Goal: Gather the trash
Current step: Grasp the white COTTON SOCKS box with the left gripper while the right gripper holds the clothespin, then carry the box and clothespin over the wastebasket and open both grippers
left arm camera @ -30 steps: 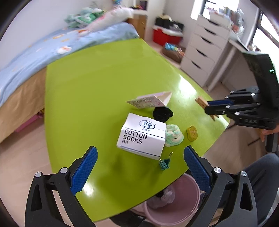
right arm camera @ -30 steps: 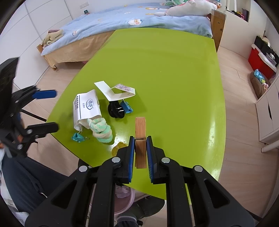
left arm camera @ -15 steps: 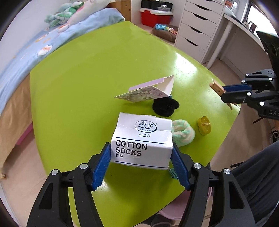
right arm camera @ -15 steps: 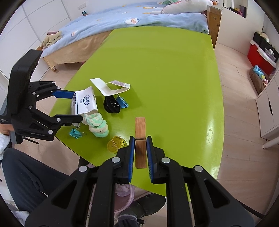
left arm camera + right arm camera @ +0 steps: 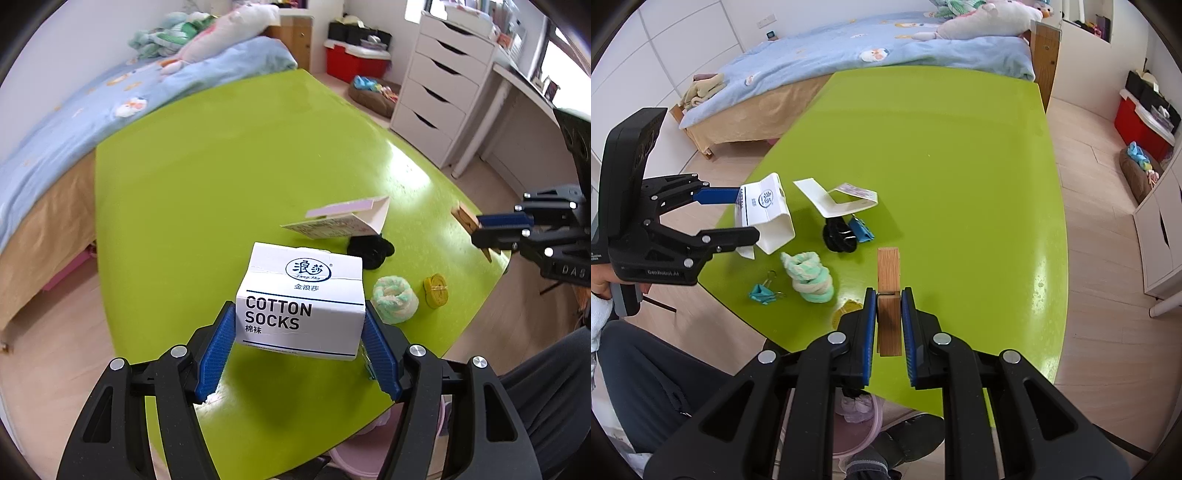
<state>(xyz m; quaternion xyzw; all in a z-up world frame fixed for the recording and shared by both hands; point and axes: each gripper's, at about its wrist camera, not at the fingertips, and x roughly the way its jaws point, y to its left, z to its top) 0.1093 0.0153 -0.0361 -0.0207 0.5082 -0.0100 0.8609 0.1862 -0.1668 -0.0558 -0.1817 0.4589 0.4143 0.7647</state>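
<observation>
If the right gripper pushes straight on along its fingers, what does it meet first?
The right gripper, shut on the wooden clothespin, points down at bare green tabletop. The clothespin's tip would probably touch that surface first; the black hair claw and teal binder clip lie off to the left. Depth is uncertain.

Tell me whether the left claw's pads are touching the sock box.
Touching. The left wrist view shows both blue pads pressed flat against opposite sides of the sock box, no gap visible, with the box lifted off the table.
</observation>
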